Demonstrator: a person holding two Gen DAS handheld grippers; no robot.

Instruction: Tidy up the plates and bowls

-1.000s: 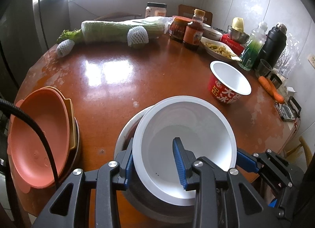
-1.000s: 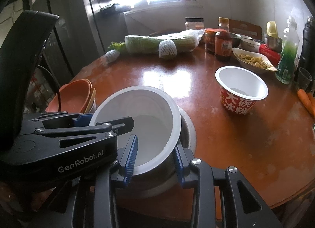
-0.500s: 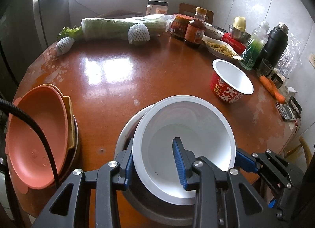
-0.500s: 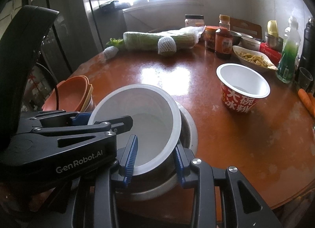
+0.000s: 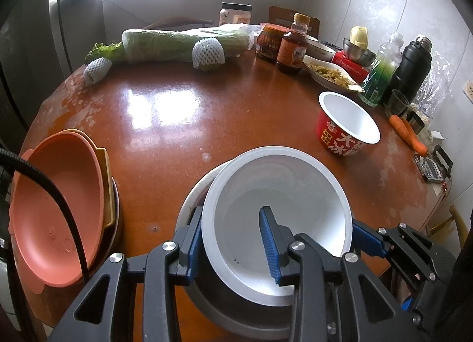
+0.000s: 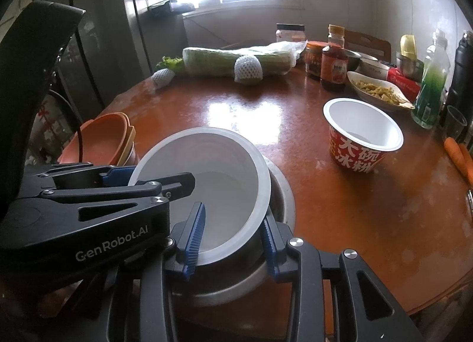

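A white plastic bowl (image 5: pixel 280 188) (image 6: pixel 224 164) sits tilted inside a metal bowl (image 5: pixel 224 309) (image 6: pixel 280 191) at the near edge of the round brown table (image 5: pixel 177 123). My left gripper (image 5: pixel 232 243) (image 6: pixel 159 175) is shut on the bowl's left rim, one blue pad outside and one inside. My right gripper (image 6: pixel 232 238) is shut on the opposite rim in the same way; the left wrist view shows only its outer pad (image 5: pixel 366 241). A stack of orange and yellow plates (image 5: pixel 56 209) (image 6: pixel 100 141) stands to the left. A red instant-noodle bowl (image 5: pixel 346 132) (image 6: pixel 360 135) stands to the right.
Along the far side lie a wrapped cabbage (image 5: pixel 183 43), sauce bottles (image 5: pixel 292 46) and a dish of food (image 5: pixel 331 73). A green bottle (image 5: pixel 381 73), a black flask (image 5: pixel 411 67) and carrots (image 5: pixel 408 135) crowd the right edge. A black cable (image 5: pixel 59 203) crosses the plates.
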